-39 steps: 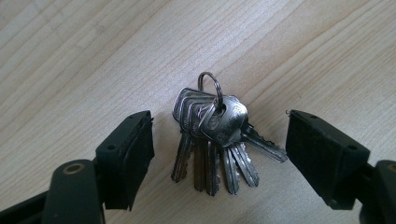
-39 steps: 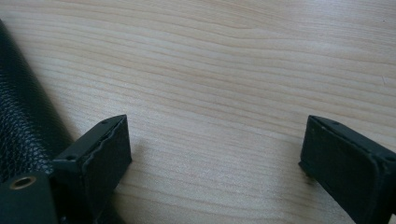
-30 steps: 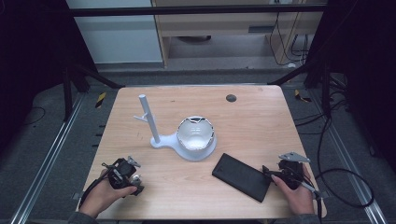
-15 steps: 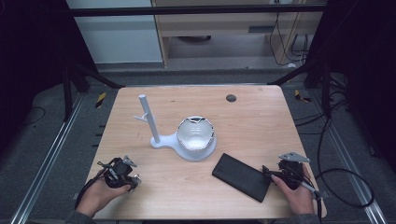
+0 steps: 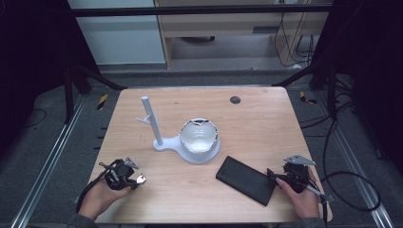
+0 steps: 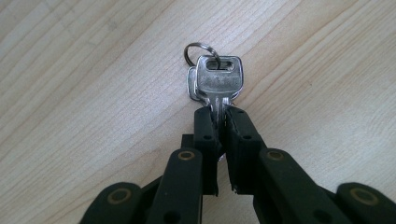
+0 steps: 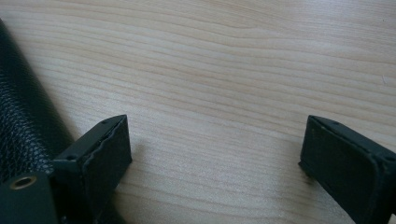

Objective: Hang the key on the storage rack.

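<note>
From above, your left gripper (image 5: 135,179) sat at seven o'clock on the pale wooden table (image 5: 266,123), your right gripper (image 5: 273,175) at five beside a black rectangular case (image 5: 245,179).

Left gripper view: jaws had just closed, clamping flat silver keys (image 6: 215,84) on a wire ring (image 6: 200,48); stamped lettering unreadable.

Right gripper view: jaws stood apart over grained wood, beside pebbled leather.

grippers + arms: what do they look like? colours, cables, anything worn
Both black. Left gripper: linked bars with brass-coloured pivot pins, flat rectangular pads, black cable trailing off it. Right gripper: same flat black pads, a grey three-cornered plate on top, a black cable too. Dark sleeve cuffs at both wrists.
</note>
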Demonstrator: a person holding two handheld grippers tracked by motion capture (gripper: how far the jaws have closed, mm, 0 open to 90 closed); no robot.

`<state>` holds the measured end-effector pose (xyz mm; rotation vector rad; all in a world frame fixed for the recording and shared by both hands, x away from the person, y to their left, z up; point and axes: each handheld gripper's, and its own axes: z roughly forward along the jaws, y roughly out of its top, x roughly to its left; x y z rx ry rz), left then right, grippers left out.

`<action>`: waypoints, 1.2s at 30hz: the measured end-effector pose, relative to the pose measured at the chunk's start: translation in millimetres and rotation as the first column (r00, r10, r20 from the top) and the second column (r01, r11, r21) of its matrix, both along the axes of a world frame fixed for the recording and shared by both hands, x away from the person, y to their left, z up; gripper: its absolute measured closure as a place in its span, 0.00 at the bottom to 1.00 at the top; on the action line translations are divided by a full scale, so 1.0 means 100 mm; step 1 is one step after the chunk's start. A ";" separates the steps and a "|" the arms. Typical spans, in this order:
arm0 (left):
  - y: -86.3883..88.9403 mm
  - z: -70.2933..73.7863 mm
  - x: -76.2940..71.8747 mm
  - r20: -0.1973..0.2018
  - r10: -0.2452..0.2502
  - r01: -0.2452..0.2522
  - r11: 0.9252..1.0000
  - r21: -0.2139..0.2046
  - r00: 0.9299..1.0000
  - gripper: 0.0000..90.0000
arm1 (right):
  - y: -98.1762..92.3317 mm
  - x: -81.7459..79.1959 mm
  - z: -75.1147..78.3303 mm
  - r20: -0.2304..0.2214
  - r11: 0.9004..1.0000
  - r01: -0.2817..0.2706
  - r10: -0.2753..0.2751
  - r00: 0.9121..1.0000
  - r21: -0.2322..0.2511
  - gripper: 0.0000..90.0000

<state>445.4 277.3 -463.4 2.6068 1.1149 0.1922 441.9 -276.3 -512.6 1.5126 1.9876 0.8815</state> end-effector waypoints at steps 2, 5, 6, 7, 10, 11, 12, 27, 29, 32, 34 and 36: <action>0.00 0.03 0.00 0.002 -0.003 0.003 1.000 -0.002 1.000 0.93 | 0.00 0.00 0.00 0.000 1.000 0.000 0.000 1.000 -0.003 0.10; 0.00 0.08 0.01 0.004 -0.006 0.006 1.000 0.001 1.000 0.93 | 0.00 0.00 0.00 0.000 1.000 0.000 0.000 1.000 -0.002 0.10; 0.00 0.10 0.01 0.004 -0.007 0.007 1.000 0.002 1.000 0.93 | 0.00 0.00 0.00 0.000 1.000 0.001 -0.001 1.000 0.000 0.10; -0.01 0.12 0.01 0.005 -0.008 0.008 1.000 0.004 1.000 0.93 | 0.00 0.00 0.00 0.000 1.000 0.000 0.000 1.000 -0.002 0.10; -0.02 0.18 0.01 0.006 -0.015 0.015 1.000 0.004 1.000 0.93 | 0.00 0.00 0.00 0.000 1.000 0.000 0.000 1.000 -0.002 0.10; -0.03 0.19 0.01 0.006 -0.018 0.018 1.000 0.006 1.000 0.93 | 0.00 0.00 0.00 0.000 1.000 0.000 0.000 1.000 -0.003 0.10; -0.03 0.21 0.02 0.005 -0.022 0.022 1.000 0.008 1.000 0.93 | 0.00 0.00 0.00 0.000 1.000 0.000 0.000 1.000 -0.002 0.10; -0.05 0.59 0.00 0.022 -0.052 0.051 0.999 0.019 0.998 0.93 | 0.00 0.00 0.00 0.000 1.000 0.000 0.000 1.000 -0.001 0.10; -0.05 0.68 -0.01 0.033 -0.058 0.057 0.998 0.034 0.998 0.93 | 0.00 0.00 0.00 0.000 1.000 0.000 0.000 1.000 0.001 0.10; -0.06 0.82 -0.01 0.048 -0.064 0.063 0.997 0.035 0.997 0.93 | 0.00 0.00 0.00 0.000 1.000 0.000 0.000 1.000 0.001 0.10; -0.06 0.90 -0.01 0.061 -0.064 0.062 0.997 0.038 0.996 0.93 | 0.00 0.00 0.00 -0.001 1.000 0.001 -0.001 1.000 -0.001 0.10; -0.06 0.99 -0.01 0.070 -0.065 0.062 0.997 0.043 0.995 0.93 | 0.00 0.00 0.00 0.000 1.000 0.000 0.000 1.000 -0.001 0.10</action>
